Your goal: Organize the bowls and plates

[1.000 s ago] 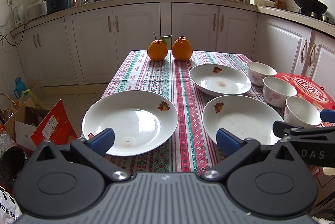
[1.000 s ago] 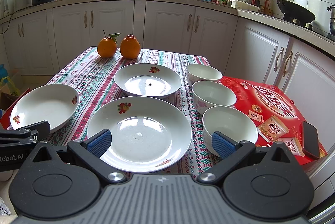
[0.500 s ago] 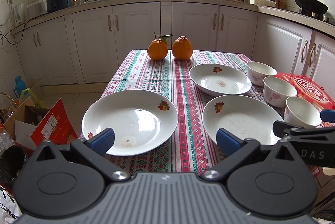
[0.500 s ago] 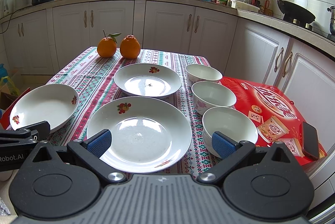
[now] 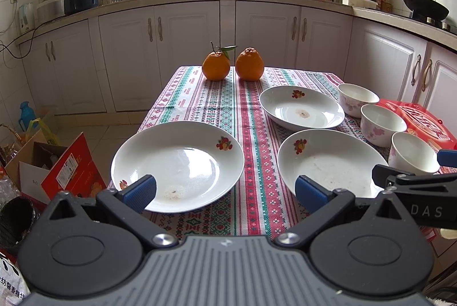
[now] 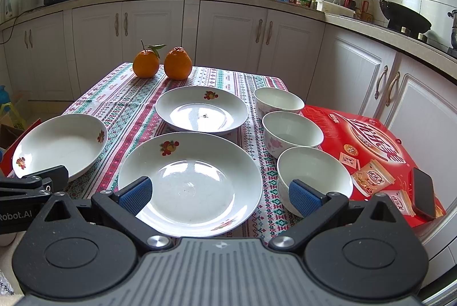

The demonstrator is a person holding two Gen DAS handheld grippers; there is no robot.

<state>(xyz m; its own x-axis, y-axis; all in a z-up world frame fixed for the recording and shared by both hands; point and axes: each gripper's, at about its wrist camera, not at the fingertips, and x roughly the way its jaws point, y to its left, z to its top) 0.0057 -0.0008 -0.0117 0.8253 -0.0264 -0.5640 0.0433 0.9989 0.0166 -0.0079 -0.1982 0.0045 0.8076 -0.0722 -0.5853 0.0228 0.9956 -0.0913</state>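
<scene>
left hand-held gripper [image 5: 225,189]: wide open, empty
right hand-held gripper [image 6: 219,194]: same
risk: left white shallow plate [image 5: 177,164] overhangs the surface edge, a nudge probably tips it off

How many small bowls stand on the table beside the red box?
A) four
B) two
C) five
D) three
D: three small bowls, far, middle and near, stand in a row along the red box.
</scene>
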